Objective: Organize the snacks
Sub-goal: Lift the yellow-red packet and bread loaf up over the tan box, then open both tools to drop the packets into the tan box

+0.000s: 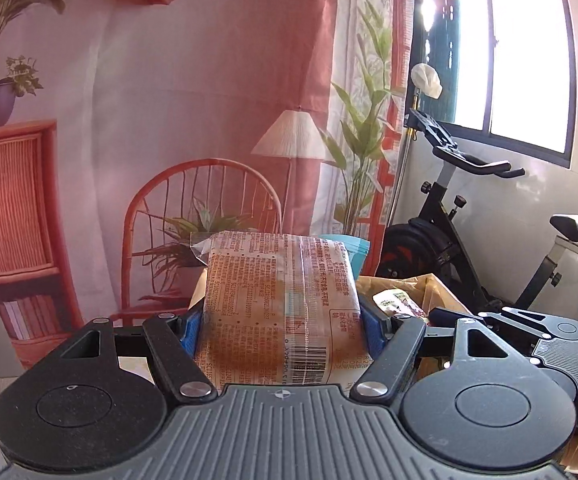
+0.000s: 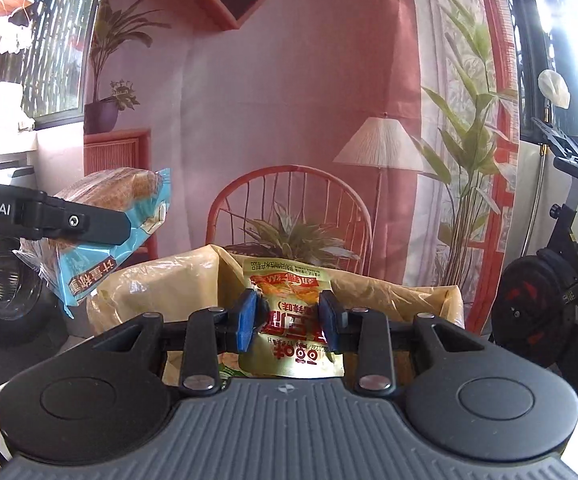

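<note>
I count two snack packs in my grip, one per gripper. My left gripper pinches a bread pack across its width, blue pads pressed into both sides, the pack held in the air and standing up between the fingers. My right gripper pinches a yellow-green pouch at its middle, jaws drawn close with the foil crumpled between the pads; it is held above the bag.

There is one yellowish bag, its mouth open below and beyond the pouch. In the left view at least one more packet lies in it, though I cannot make out what it is or how many others lie there; my own gripper bodies cover most of the inside. From the right view the bread pack shows again at the left, blue wrapper end hanging down, with one left finger crossing it.

The bread pack's lower end is cut off behind the gripper body. Its print is too fine to read. Glare from the window washes out that side.

Around me: one printed backdrop picturing a chair, a lamp and plants, and one exercise bike at the right, near the bag. The bike's handlebars reach towards the bag's side.
</note>
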